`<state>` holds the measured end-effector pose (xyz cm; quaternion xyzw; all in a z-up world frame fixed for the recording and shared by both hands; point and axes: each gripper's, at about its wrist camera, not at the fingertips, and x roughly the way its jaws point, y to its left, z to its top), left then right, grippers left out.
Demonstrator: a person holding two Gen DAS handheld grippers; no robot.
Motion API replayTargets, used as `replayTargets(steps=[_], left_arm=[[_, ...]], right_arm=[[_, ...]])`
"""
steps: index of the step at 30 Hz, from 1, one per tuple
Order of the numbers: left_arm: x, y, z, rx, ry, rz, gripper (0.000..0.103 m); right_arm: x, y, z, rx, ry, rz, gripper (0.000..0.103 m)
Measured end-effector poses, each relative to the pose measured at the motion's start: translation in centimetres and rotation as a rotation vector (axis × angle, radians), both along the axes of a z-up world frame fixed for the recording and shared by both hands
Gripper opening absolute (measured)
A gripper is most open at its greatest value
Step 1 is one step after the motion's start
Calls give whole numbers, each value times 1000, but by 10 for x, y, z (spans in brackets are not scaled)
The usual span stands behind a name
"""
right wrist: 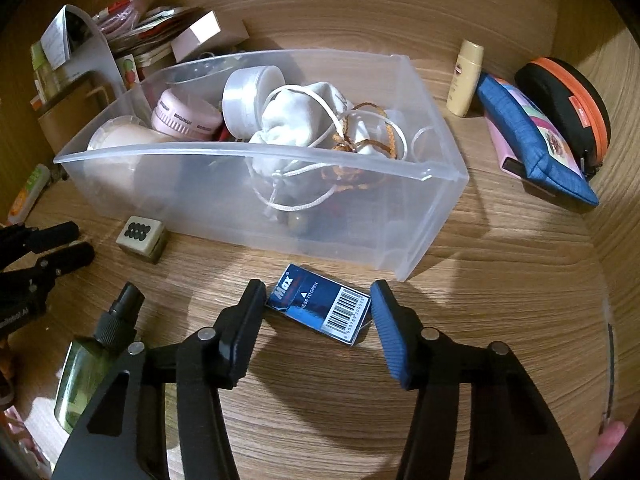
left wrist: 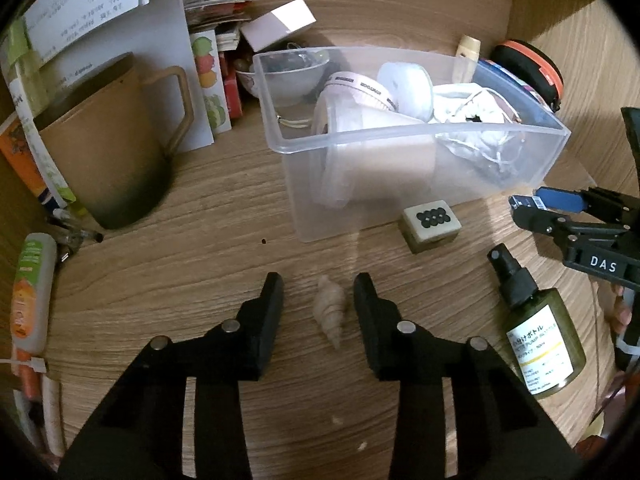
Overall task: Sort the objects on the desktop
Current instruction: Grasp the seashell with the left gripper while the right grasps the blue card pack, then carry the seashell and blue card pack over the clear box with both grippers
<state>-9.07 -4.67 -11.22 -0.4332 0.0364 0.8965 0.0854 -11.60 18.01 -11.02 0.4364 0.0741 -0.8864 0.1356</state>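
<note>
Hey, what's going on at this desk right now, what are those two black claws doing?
A person is sorting desk clutter with two handheld claws. The left claw is open around a small spiral seashell lying on the wooden desk. The right claw is open around a blue Max staples box, its pads close to the box, contact unclear. Both sit just in front of the clear plastic bin, already holding a pouch, tape and jars.
</note>
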Motion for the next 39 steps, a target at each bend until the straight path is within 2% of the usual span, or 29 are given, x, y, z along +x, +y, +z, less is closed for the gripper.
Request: replayTargets(steps=[3, 5, 7, 19, 39], left_arm=[[-1, -1, -1, -6, 3, 6, 30], [-1, -1, -1, -12, 5, 1, 21], [1, 0, -1, -15, 7, -13, 17], [11, -3, 1, -36, 16, -14, 17], [30, 2, 51, -38, 140, 3, 17]], right_arm=[[0, 0, 0, -1, 0, 10, 50], [1, 1, 1, -14, -2, 24, 50], [0, -3, -1, -21, -2, 29, 50], [17, 6, 12, -62, 39, 22, 50], [35, 20, 69, -131, 184, 51, 50]])
